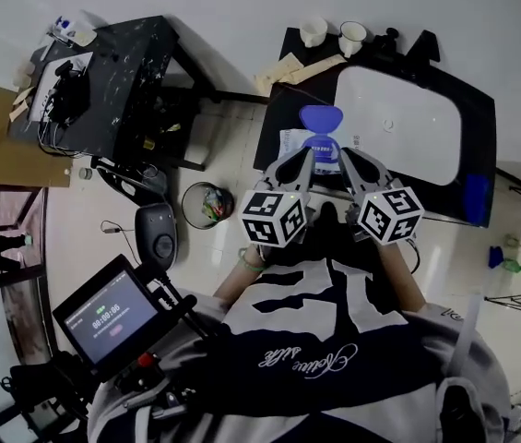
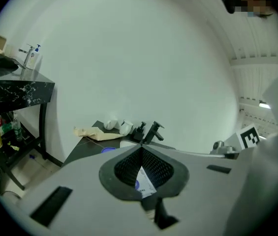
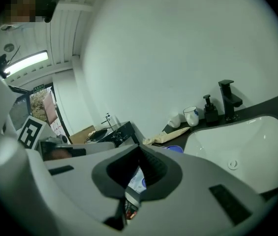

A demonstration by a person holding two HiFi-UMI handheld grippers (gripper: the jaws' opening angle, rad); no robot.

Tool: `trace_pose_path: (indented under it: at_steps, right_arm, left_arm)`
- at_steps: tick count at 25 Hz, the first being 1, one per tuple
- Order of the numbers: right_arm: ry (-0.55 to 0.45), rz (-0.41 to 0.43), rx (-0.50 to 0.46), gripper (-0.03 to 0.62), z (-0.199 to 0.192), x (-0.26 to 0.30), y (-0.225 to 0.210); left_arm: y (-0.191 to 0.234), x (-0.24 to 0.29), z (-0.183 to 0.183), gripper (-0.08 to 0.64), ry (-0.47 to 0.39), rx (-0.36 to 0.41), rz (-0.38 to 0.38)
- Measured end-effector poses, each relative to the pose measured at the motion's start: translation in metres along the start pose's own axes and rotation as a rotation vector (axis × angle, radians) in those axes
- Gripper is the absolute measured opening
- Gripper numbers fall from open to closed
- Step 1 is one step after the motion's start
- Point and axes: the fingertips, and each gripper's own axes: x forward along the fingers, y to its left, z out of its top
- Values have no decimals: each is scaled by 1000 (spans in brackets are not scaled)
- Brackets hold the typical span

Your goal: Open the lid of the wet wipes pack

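The wet wipes pack (image 1: 304,142) lies on the black counter (image 1: 283,100) left of the sink; it is white with blue print. Its round blue lid (image 1: 320,118) shows at the pack's far end and looks swung open. My left gripper (image 1: 307,155) and right gripper (image 1: 343,155) hover side by side over the pack's near end, both with jaws closed tip to tip. In the left gripper view the pack (image 2: 145,182) shows through the gap behind the touching tips of the gripper (image 2: 141,147). The right gripper (image 3: 139,147) frames the pack (image 3: 136,181) the same way.
A white sink basin (image 1: 398,123) fills the counter's right side, with a black faucet (image 1: 391,37) and two white cups (image 1: 313,31) behind it. A beige cloth (image 1: 288,67) lies at the counter's back left. A black marble table (image 1: 122,72) and a waste bin (image 1: 207,203) stand to the left.
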Motion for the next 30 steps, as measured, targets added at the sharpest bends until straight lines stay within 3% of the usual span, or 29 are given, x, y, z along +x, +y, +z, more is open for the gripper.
trace_pose_path:
  at_steps: [4,12,30]
  right_arm:
    - [-23,-22,8,-2,-3,-16,5]
    - [-27,-47,-27,-2,-3,-22,5]
    - [16,-28,-53,-2,-11,-11,7]
  left_arm:
    - [-12,-14,4,-2,-19,5,-25]
    - [-26,-6,-5,-2,26,146,-57]
    - [-14,-6,-8,-2,39,133,-33]
